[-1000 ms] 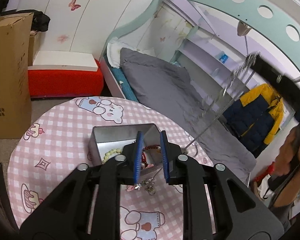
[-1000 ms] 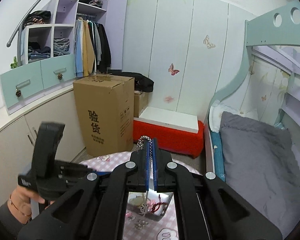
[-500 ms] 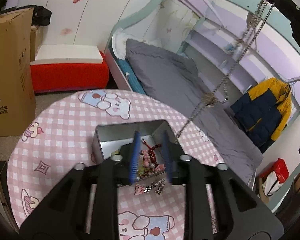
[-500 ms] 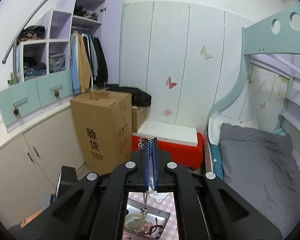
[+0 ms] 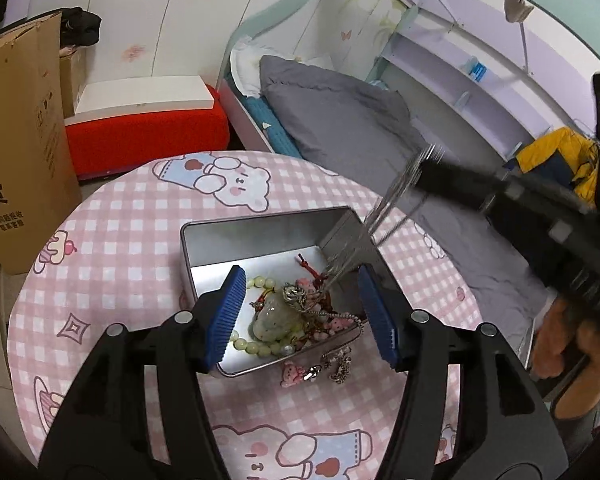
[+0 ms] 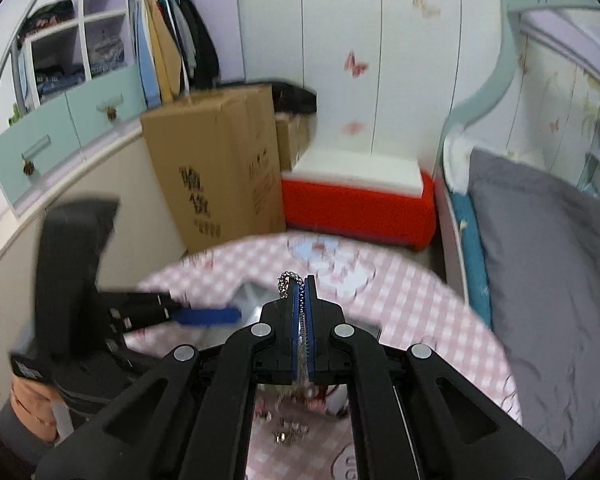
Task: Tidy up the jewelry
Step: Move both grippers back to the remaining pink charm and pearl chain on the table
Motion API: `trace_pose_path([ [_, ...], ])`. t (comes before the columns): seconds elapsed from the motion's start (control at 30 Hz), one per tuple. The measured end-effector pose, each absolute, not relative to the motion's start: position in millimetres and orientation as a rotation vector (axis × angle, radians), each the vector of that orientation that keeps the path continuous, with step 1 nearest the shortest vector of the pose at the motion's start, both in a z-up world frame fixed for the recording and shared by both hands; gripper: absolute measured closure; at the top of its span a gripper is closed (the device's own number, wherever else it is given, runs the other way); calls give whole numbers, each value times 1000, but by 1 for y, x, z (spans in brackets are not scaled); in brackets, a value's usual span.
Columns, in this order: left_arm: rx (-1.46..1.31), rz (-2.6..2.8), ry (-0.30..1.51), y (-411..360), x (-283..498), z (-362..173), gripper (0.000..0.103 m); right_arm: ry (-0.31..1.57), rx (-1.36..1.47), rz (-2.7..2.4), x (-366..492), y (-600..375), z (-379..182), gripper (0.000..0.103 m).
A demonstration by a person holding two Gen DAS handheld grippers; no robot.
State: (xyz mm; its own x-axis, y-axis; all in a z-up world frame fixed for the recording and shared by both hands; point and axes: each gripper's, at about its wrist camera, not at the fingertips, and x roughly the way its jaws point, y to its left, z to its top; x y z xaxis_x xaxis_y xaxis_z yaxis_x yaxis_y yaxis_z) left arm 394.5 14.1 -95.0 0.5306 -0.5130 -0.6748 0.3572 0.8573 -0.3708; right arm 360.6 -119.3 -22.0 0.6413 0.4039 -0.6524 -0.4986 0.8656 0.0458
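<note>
one chain point(image 6: 287, 280) — right gripper point(image 6: 303, 280), over tin point(image 5: 260, 236)

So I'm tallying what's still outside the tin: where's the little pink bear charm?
In the left wrist view, the pink bear charm lies on the checked tablecloth, just outside the metal tin's near rim, beside a silver chain piece.

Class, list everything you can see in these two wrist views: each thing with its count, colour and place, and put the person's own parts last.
Table: one, round, pink check cloth.
Tin box: one, silver, on the table.
Bead bracelet: one, pale green, in the tin.
Stone pendant: one, greenish, in the tin.
Silver chain: one, hanging into the tin.
Loose charms: a few, pink and silver, on the cloth beside the tin.
Cardboard box: one, brown, beside the table.
Red bench: one, by the wall.
Grey bedding: on the bed.
Left gripper: black, blue pads, jaws opening, over the tin.
Right gripper: shut on the chain.
</note>
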Motion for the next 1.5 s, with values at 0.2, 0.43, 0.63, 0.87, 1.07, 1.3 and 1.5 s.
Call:
trace_pose_path([
  [0.2, -183, -511, 879, 13, 389, -97, 39, 821, -103, 510, 363, -129, -47, 98],
  [0.43, -156, -516, 863, 11, 372, -90, 36, 831, -85, 498, 345, -146, -50, 88],
  [0.63, -121, -510, 826, 12, 345, -89, 36, 821, -50, 509, 322, -158, -58, 87],
  [0.87, -51, -480, 831, 8, 322, -112, 36, 880, -41, 498, 303, -164, -101, 86],
  [1.07, 11, -457, 881, -7, 323, -138, 36, 910, -33, 488, 302, -165, -122, 83],
  [1.3, 25, -440, 914, -19, 336, -154, 41, 915, -46, 495, 305, -161, -133, 77],
  [1.5, 49, -453, 939, -28, 344, -161, 75, 915, -58, 505, 306, -155, -139, 74],
])
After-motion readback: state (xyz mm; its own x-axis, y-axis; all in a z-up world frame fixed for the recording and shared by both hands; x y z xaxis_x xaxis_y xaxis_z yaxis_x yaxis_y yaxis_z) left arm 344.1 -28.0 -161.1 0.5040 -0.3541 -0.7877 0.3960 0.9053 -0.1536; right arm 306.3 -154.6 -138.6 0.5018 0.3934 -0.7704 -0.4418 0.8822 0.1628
